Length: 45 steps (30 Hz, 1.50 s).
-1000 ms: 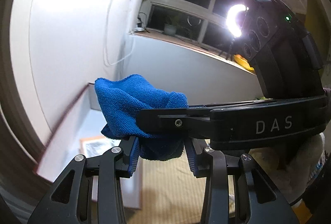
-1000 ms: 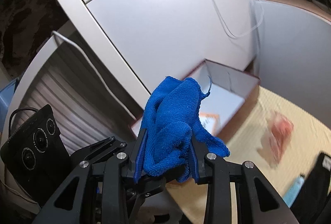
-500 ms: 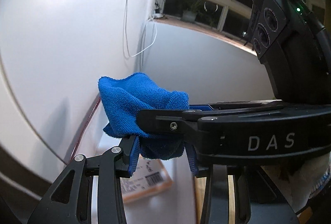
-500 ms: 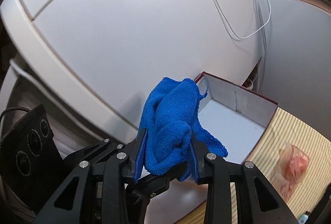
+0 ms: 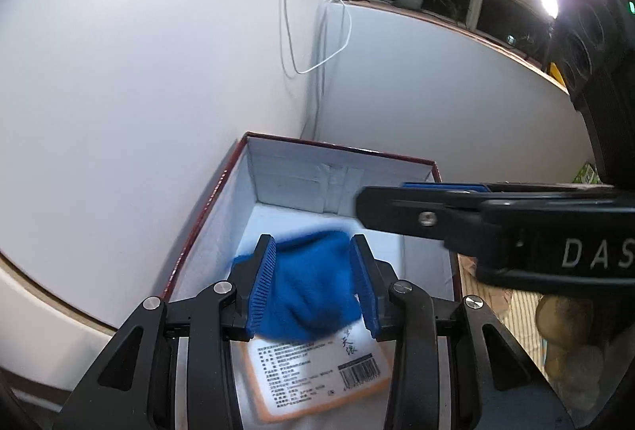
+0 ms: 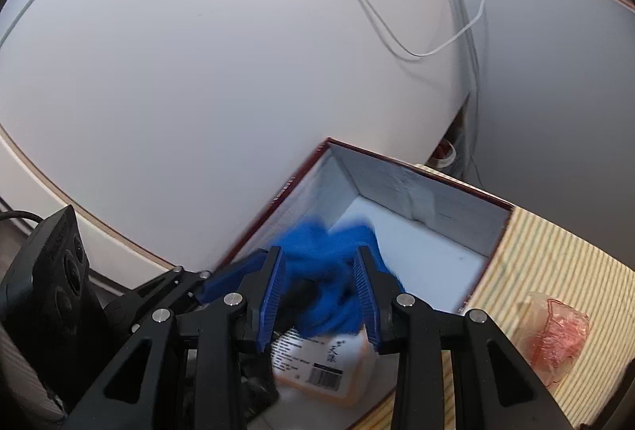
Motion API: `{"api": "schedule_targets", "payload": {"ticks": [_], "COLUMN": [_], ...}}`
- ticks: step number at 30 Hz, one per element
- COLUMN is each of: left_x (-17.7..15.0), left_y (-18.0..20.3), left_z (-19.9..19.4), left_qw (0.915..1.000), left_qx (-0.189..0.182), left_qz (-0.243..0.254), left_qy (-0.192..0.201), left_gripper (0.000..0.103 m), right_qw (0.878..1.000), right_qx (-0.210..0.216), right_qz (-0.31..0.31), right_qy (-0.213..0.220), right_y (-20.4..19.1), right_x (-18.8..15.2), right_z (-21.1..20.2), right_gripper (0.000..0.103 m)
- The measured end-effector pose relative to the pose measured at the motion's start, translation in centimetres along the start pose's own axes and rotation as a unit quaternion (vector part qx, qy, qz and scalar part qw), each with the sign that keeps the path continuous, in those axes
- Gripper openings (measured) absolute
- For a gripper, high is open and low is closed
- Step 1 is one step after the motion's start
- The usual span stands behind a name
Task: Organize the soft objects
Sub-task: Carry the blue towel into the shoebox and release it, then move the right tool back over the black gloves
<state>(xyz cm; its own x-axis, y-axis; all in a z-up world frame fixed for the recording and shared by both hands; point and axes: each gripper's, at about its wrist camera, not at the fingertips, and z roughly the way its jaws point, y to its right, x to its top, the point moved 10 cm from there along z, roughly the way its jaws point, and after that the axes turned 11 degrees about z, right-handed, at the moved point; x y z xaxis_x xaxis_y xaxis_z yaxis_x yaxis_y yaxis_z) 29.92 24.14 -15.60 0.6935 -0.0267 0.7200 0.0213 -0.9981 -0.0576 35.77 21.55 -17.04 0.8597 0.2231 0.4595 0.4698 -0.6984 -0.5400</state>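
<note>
A blue cloth [image 5: 313, 291] hangs bunched and blurred between the pads of my left gripper [image 5: 311, 243], which is shut on it. My right gripper [image 6: 317, 251] is shut on the same blue cloth [image 6: 329, 271]. One of its fingers [image 5: 416, 215] crosses the left wrist view from the right. Both grippers tilt down over an open box [image 5: 341, 168] with a red rim and white inside. In the right wrist view the box [image 6: 416, 172] lies just beyond the fingertips, with the left gripper's fingers [image 6: 166, 283] at lower left.
An orange-edged pack with a printed label [image 5: 317, 370] lies in the near end of the box. A clear bag with pink contents [image 6: 555, 331] sits on the striped mat [image 6: 555, 251] right of the box. White walls and a dangling cable [image 5: 309, 69] stand close behind.
Both grippers came down and forward with the cloth until the open box lay under them. The cloth, which stood above the fingertips, now sags low between the pads.
</note>
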Motion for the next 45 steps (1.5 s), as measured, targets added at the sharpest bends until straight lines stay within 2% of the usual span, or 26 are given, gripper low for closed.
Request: {"api": "schedule_targets", "payload": {"ticks": [4, 8, 11, 16, 20, 23, 27, 30, 33, 39, 45], "left_x": [-0.4, 0.2, 0.4, 0.5, 0.5, 0.1, -0.7, -1.4, -2.1, -3.6, -5.6], "left_y": [-0.5, -0.3, 0.2, 1.9, 3.6, 5.1, 7.2, 8.6, 10.3, 13.5, 17.3], "left_z": [-1.0, -1.5, -2.6, -5.6, -7.8, -9.4, -10.9, -11.6, -12.4, -14.0, -14.3], "left_qw": [1.0000, 1.0000, 0.9999, 0.9993, 0.9984, 0.9973, 0.9959, 0.9949, 0.9934, 0.9892, 0.9843], "left_qx": [0.008, 0.004, 0.002, -0.003, -0.012, -0.025, -0.042, -0.056, -0.070, -0.109, -0.145], "left_qz": [0.002, 0.000, 0.002, 0.016, 0.029, 0.038, 0.046, 0.050, 0.056, 0.060, 0.074], "left_qy": [0.002, 0.006, 0.015, 0.034, 0.048, 0.058, 0.066, 0.068, 0.071, 0.078, 0.067], "left_gripper": [0.037, 0.038, 0.038, 0.039, 0.040, 0.041, 0.050, 0.051, 0.051, 0.051, 0.053], "right_qw": [1.000, 1.000, 1.000, 1.000, 0.999, 0.998, 0.997, 0.996, 0.995, 0.992, 0.986], "right_qx": [-0.006, -0.008, -0.008, -0.010, -0.018, -0.019, -0.031, -0.045, -0.055, -0.068, -0.108], "right_qz": [0.005, 0.007, 0.008, -0.006, -0.020, -0.022, -0.022, -0.019, -0.011, 0.016, 0.024], "right_qy": [0.005, 0.013, 0.017, 0.027, 0.044, 0.050, 0.063, 0.073, 0.087, 0.109, 0.128], "right_y": [0.7, 0.9, 0.8, 0.2, 0.4, 1.0, 2.6, 4.4, 6.3, 10.6, 14.8], "right_x": [0.0, 0.0, -0.3, -1.4, -2.7, -3.8, -5.4, -6.8, -7.9, -12.0, -16.6], "right_z": [-0.6, -1.8, -3.1, -6.4, -10.0, -12.6, -16.0, -18.5, -20.6, -25.9, -30.4], "right_gripper": [0.034, 0.042, 0.043, 0.047, 0.055, 0.055, 0.055, 0.057, 0.064, 0.064, 0.065]}}
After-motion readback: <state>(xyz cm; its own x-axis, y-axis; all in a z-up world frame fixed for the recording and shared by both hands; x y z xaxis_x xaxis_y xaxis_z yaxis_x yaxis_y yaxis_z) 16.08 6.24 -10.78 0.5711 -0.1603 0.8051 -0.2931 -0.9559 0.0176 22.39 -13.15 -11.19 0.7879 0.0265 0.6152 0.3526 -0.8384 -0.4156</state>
